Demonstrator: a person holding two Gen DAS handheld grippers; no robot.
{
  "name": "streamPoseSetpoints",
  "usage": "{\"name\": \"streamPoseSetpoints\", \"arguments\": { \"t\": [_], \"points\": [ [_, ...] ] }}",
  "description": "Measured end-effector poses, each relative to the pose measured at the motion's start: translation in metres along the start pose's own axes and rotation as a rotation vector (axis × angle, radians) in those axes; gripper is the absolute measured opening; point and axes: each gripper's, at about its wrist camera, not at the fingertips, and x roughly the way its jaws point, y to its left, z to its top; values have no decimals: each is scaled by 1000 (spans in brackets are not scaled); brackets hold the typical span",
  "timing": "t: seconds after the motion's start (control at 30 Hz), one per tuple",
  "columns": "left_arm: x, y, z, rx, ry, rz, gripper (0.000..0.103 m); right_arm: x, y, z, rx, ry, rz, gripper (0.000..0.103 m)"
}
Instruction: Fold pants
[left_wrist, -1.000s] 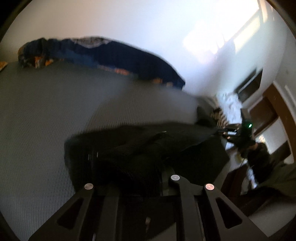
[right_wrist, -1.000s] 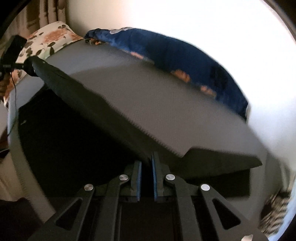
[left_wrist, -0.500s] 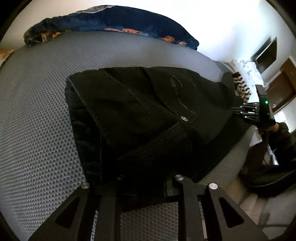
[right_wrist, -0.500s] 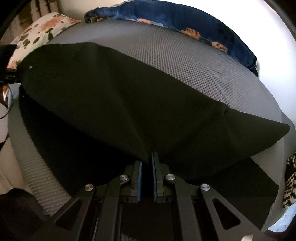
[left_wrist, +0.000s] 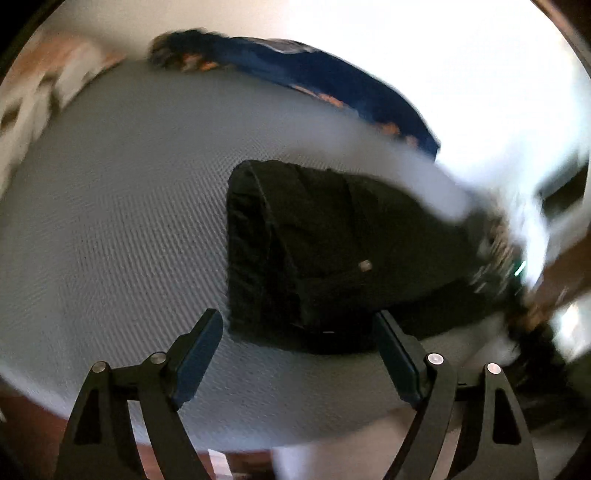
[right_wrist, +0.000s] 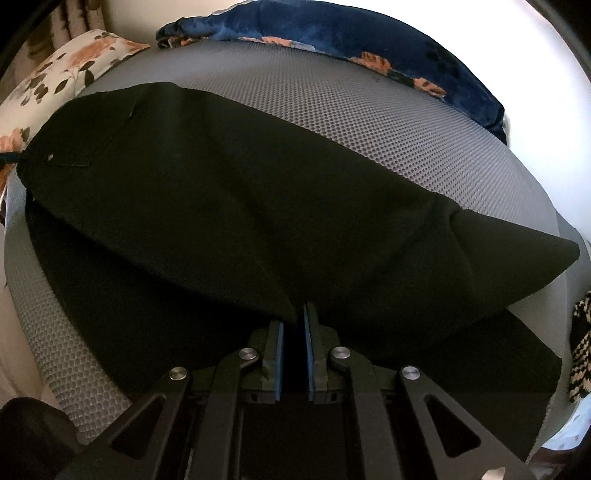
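The black pants (right_wrist: 258, 206) lie folded lengthwise across the grey mesh mattress (right_wrist: 388, 125), one leg laid over the other. My right gripper (right_wrist: 294, 317) is shut on the near edge of the upper leg. In the blurred left wrist view the waist end of the pants (left_wrist: 314, 251), with its metal button (left_wrist: 365, 265), rests on the mattress (left_wrist: 110, 229). My left gripper (left_wrist: 297, 326) hangs just short of that waist end, its jaws opening wide with nothing pressed between the pads.
A dark blue floral blanket (right_wrist: 369, 40) is bunched along the far edge of the mattress. A floral pillow (right_wrist: 74, 66) sits at the far left. A striped cloth (right_wrist: 580, 350) lies at the right edge. The other gripper (left_wrist: 498, 266) shows blurred at right in the left wrist view.
My left gripper let go of the waistband, opened wide and drew back from it. The pants settled flat on the mattress. My right gripper sank and keeps its hold.
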Motion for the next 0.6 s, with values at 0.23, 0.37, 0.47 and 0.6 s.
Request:
{"name": "streamPoseSetpoints", "arguments": {
  "t": [0.23,0.37,0.47,0.6],
  "points": [
    [35,-1,-17,-320,22,-111,64,-2,-2,3,7,-7,8,9],
    [61,7,-21,-434,61,-109,48,-3,-3,2,10,-13,8,9],
    [65,8,-18,-468,36,-101,48,-4,-4,1,14,-19,10,9],
    [66,9,-11,-478,22,-94,42,-5,-4,0,14,-22,10,9]
  ]
}}
